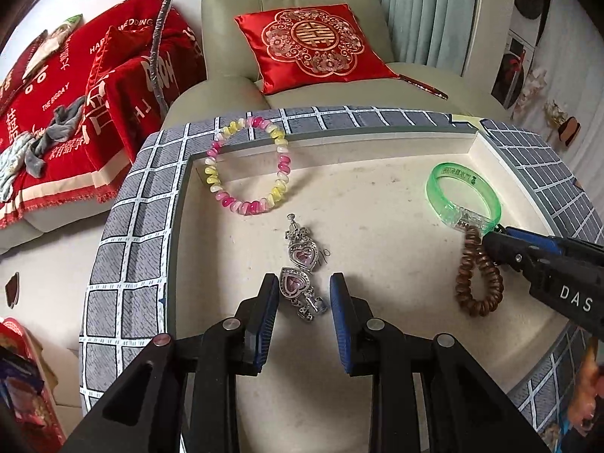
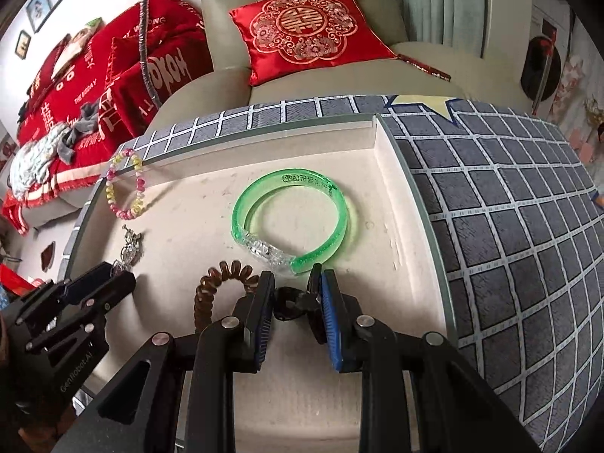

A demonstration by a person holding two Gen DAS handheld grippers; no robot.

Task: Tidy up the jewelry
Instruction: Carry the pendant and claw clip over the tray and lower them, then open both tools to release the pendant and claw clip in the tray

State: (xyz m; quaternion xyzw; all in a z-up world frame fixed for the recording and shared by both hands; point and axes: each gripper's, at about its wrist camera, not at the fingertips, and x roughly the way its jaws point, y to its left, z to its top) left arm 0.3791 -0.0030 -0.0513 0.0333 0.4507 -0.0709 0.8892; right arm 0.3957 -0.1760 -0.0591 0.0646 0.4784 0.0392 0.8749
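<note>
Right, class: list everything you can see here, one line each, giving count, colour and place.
beaded bracelet: one; pink, yellow, white; leaning on tray's far-left wall
bangle: one; clear green; tray's right side
spiral hair tie: one; brown; beside bangle
heart charms: two; silver, pink stones; tray's middle
black item: one; between right gripper's pads
tray: one; cream floor, grey checked rim
cushion: one; red; on armchair
left gripper: black, blue pads; open around nearer charm
right gripper: same colours; gripping black item
</note>
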